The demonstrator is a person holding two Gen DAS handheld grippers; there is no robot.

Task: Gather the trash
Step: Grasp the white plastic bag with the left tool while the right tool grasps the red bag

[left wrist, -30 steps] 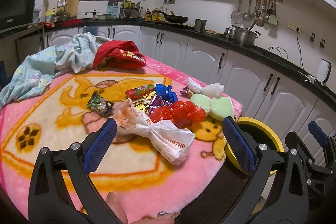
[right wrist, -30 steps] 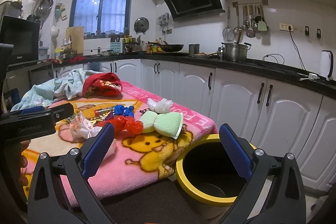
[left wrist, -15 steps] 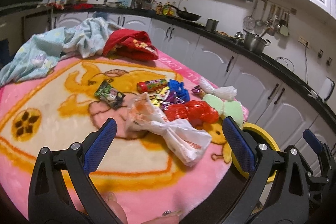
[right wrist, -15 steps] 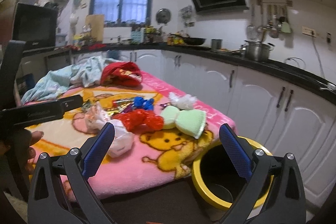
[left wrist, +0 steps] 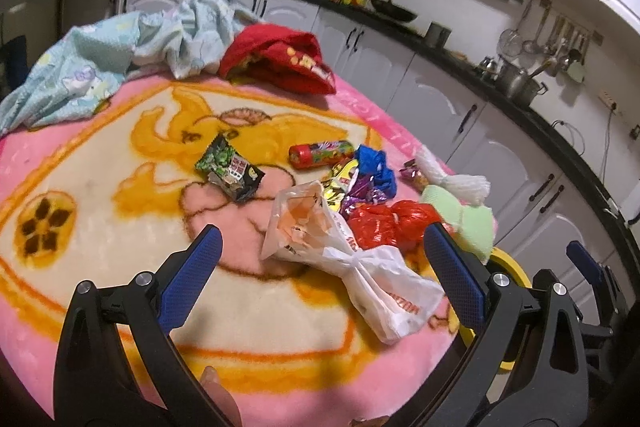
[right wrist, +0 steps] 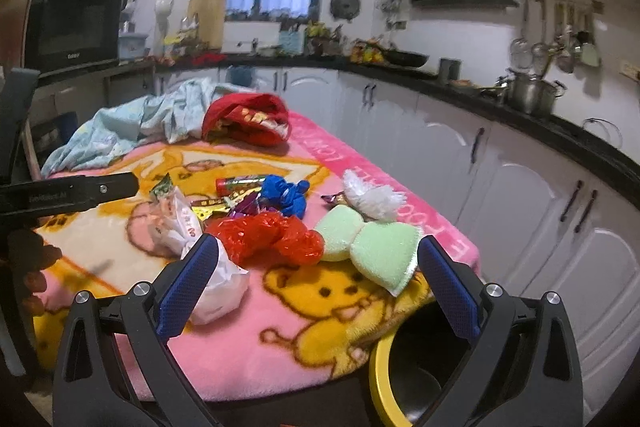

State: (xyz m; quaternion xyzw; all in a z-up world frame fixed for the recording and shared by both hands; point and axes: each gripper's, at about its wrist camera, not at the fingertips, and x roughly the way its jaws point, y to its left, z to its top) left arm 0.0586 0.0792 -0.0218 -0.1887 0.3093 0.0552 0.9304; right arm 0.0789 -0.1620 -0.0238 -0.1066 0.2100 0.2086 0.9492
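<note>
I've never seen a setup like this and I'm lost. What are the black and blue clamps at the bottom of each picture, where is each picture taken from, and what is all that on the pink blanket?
They are hand-held grippers, one per hand, each with a camera looking along its fingers. One picture comes from the left gripper, the other from the right gripper. Both are open and hold nothing. On the pink blanket lies trash: a white plastic bag, a red bag, a blue bag, snack wrappers, a candy tube and green sponges. A yellow-rimmed bin stands beside the blanket.
</note>
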